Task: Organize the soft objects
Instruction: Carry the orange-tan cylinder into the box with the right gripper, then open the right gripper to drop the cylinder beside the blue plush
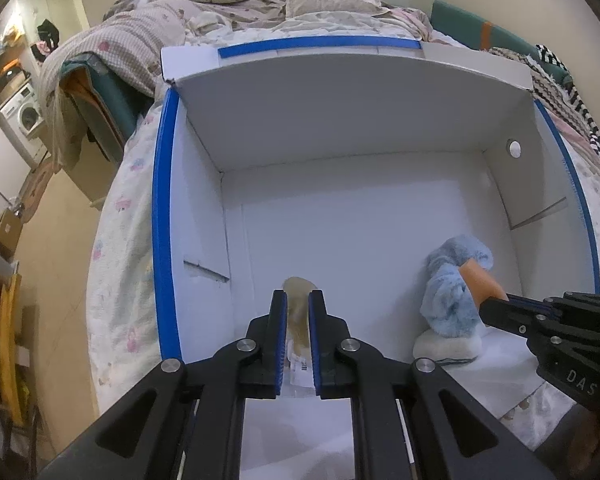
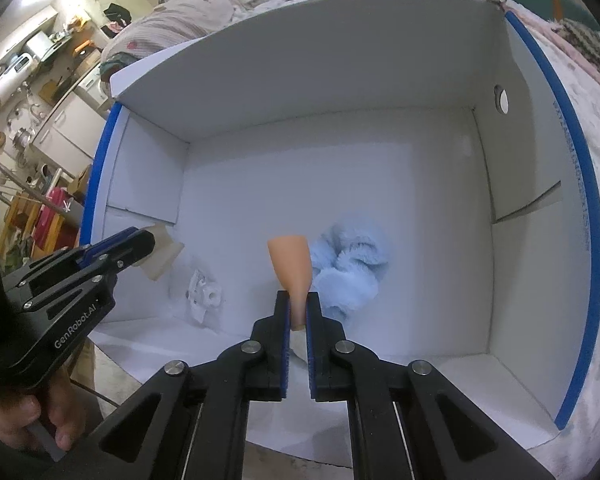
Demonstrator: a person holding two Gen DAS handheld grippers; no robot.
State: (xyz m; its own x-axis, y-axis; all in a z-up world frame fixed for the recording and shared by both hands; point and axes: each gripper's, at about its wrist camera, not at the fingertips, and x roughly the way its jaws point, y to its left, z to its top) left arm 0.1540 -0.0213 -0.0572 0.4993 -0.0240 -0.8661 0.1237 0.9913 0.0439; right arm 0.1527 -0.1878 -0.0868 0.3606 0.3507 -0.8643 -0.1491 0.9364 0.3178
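Inside the white box (image 2: 340,80) on the bed, our right tongs (image 2: 298,312) pinch a peach piece (image 2: 290,264) lengthwise beside the blue plush (image 2: 352,268); our left tongs (image 1: 298,312) clamp a beige item (image 1: 298,320).

You've got a white box (image 1: 340,128) with blue-edged rims, open on the bed. Inside it, a fluffy light-blue plush piece (image 2: 350,268) lies crumpled near the right wall, resting on a small white cushion (image 1: 448,346). A smooth peach-orange soft piece (image 2: 291,268) stands tilted just beside the plush, its narrow end pinched. On the left side, a pale beige soft item (image 1: 298,312) with a white printed label is pinched and held low over the floor; whether it touches it is unclear.
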